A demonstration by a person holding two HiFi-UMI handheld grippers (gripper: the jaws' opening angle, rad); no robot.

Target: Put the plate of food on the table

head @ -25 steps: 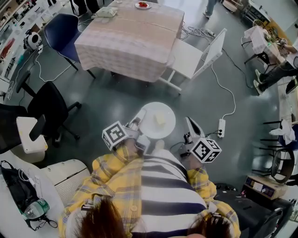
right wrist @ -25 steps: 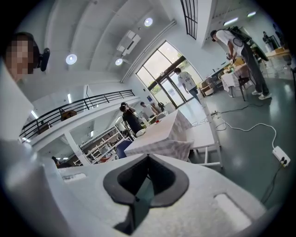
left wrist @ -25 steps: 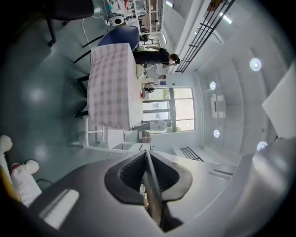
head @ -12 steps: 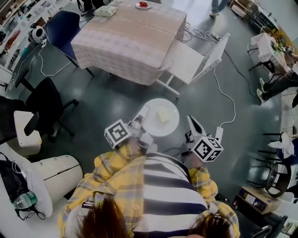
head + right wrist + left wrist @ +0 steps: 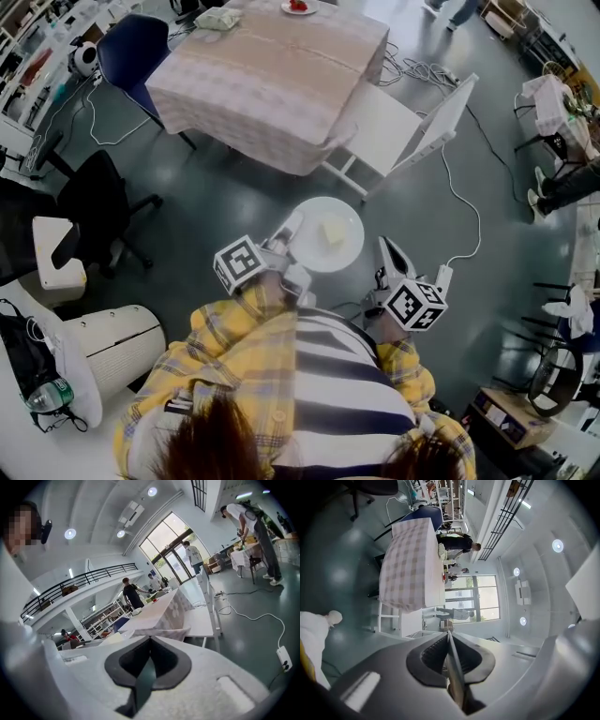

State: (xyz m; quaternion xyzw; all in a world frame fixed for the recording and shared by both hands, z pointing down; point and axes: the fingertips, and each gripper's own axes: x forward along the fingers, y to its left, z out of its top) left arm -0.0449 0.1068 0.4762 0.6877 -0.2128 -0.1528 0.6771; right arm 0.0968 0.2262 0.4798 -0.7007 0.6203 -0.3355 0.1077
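Now, on your left, the left gripper (image 5: pixel 291 230) is clenched on the near-left rim of the plate (image 5: pixel 352 246); its own view shows the thin rim pinched between the jaws. The plate is carried in the air above the floor, just in front of your body, and the pale piece of food (image 5: pixel 331 231) lies in its middle. Compared with a second ago, the desk (image 5: pixel 272 75) with the checked cloth and the white chair (image 5: pixel 398 127) have come nearer to you, while the hold on the plate is unchanged. So I judge that you are walking to the desk and the plate is not yet set down. On your right, the right gripper (image 5: pixel 386 249) is clenched on nothing, just beside the plate.
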